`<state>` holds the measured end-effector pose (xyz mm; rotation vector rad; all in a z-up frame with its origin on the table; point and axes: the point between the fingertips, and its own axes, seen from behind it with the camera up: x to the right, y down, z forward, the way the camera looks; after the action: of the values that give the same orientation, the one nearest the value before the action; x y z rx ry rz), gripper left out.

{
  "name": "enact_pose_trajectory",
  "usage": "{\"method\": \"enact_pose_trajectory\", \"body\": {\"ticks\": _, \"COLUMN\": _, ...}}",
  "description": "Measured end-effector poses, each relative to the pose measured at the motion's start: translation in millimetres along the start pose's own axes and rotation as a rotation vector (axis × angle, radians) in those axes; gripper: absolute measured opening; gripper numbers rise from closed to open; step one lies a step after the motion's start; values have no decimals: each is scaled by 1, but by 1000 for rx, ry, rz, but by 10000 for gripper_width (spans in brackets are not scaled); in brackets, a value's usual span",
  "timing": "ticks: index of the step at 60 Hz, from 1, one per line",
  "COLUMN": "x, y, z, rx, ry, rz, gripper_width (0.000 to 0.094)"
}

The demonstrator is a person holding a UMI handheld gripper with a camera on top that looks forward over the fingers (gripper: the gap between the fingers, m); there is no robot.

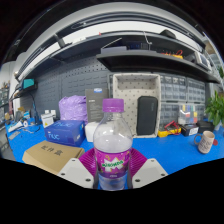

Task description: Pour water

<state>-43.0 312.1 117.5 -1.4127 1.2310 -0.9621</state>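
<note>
I see my gripper (113, 172) closed around a clear plastic bottle (113, 150) with a purple cap and a purple label; both fingers (78, 171) press on its lower part with the magenta pads against the label, and the bottle stands upright between them. I cannot tell if its bottom touches the blue table (170, 152) or is just above it. To the right of the bottle the table is open, and the nearest thing there is a small can (206, 141) close to the far right edge. To the left there is less room: a brown cardboard box (52, 156) lies just beside the left finger, and behind it stands a blue box (66, 131). Directly behind the bottle I see a white cup (92, 130), and a black rectangular object (147, 115) stands further back. The back of the room is a grey pegboard wall (60, 85) with a dark shelf (155, 62) above.
</note>
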Motion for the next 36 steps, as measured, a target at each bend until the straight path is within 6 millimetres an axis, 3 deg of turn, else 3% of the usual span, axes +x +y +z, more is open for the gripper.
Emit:
{"method": "enact_pose_trajectory", "body": {"ticks": 8, "x": 34, "y": -19, "z": -1, "rx": -5, "ry": -19, "rz": 125, "gripper_width": 389}}
{"method": "enact_pose_trajectory", "body": {"ticks": 24, "x": 173, "y": -74, "z": 4, "rx": 12, "ry": -74, "rz": 753, "gripper_width": 388}}
{"method": "enact_pose_trajectory", "body": {"ticks": 30, "x": 229, "y": -77, "z": 7, "rx": -17, "ry": -97, "rz": 986, "gripper_width": 390}}
{"method": "enact_pose_trajectory", "body": {"ticks": 36, "x": 271, "y": -76, "z": 8, "rx": -31, "ry": -85, "rz": 1173, "gripper_width": 388}}
